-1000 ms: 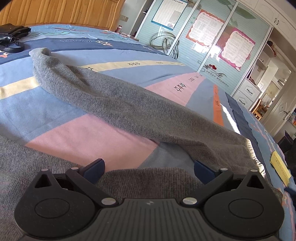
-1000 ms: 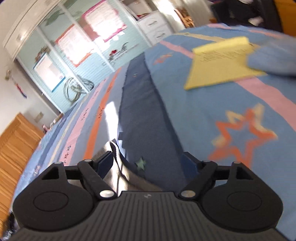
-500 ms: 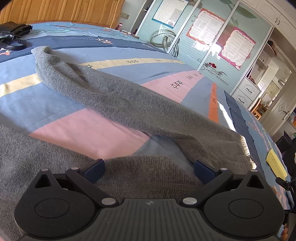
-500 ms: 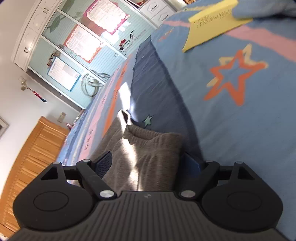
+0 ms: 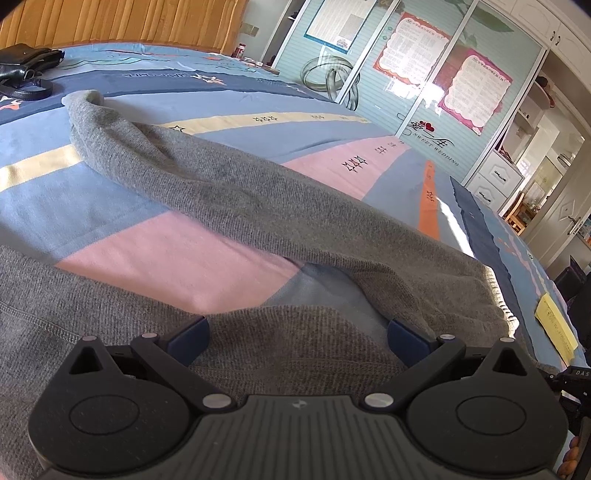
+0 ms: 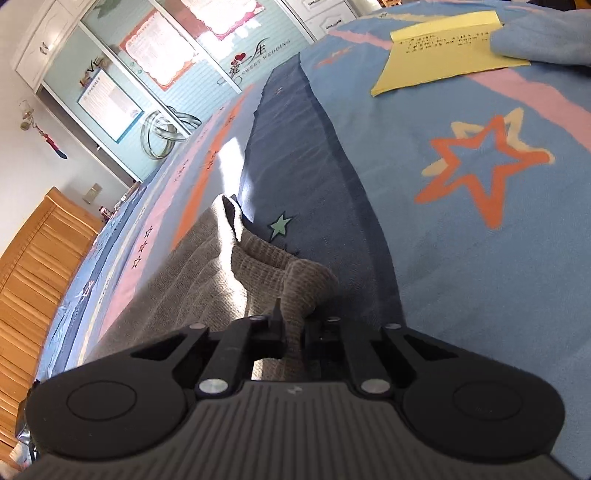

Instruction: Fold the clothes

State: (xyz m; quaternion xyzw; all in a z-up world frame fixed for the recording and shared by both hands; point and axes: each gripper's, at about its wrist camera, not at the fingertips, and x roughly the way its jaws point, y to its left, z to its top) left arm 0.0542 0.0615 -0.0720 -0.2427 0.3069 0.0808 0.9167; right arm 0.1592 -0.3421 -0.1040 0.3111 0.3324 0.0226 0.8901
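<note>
So your right gripper (image 6: 293, 334) is clamping down on a bunched fold of the grey sweater (image 5: 258, 206), pinched tight between the pads; your left gripper (image 5: 297, 334) is hanging wide open over the knit, gripping nothing; the sweater is lying spread across the striped bedspread (image 5: 166, 258), one sleeve (image 5: 110, 136) stretching toward the headboard (image 5: 122, 22).

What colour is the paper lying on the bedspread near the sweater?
Yellow, with dark writing. The paper shows best in the right wrist view, at the top.
</note>
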